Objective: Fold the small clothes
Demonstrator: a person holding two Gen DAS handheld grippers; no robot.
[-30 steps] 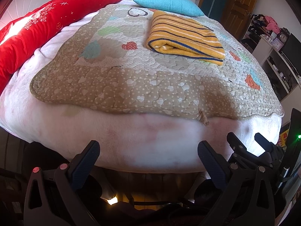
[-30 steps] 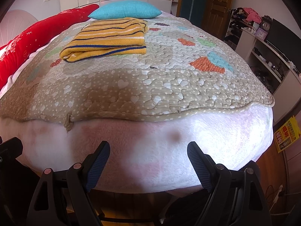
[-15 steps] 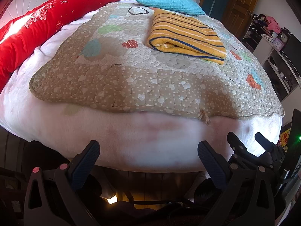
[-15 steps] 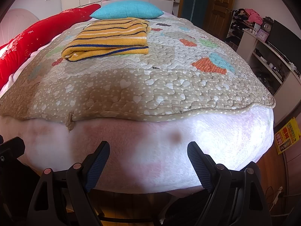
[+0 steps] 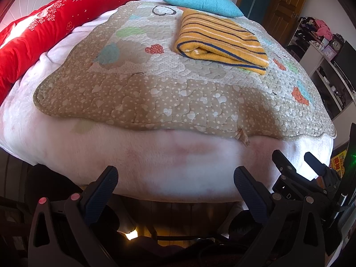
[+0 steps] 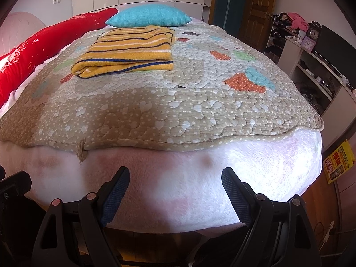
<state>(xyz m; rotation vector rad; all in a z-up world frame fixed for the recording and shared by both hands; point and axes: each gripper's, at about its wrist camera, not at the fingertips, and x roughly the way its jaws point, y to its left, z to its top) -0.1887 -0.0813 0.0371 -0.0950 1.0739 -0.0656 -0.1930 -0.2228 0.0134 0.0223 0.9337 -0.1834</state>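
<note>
A yellow garment with dark and white stripes (image 5: 222,42) (image 6: 129,52) lies folded into a flat rectangle on the far part of the quilt, just in front of the turquoise pillow. My left gripper (image 5: 175,178) hangs open over the near edge of the bed, with nothing between its fingers. My right gripper (image 6: 175,178) is likewise open and empty at the bed's front edge; it also shows at the lower right of the left wrist view (image 5: 296,162). Both grippers are well short of the garment.
A beige patchwork quilt (image 5: 178,93) (image 6: 178,106) covers a white fleece blanket (image 5: 155,162) (image 6: 255,162). A turquoise pillow (image 5: 200,0) (image 6: 149,17) and a long red cushion (image 5: 55,22) (image 6: 44,42) lie at the far and left sides. Shelves (image 6: 316,66) stand on the right.
Both views have tilted slightly, so the bed and garment sit a little lower in frame. The garment and both grippers' jaws are unchanged.
</note>
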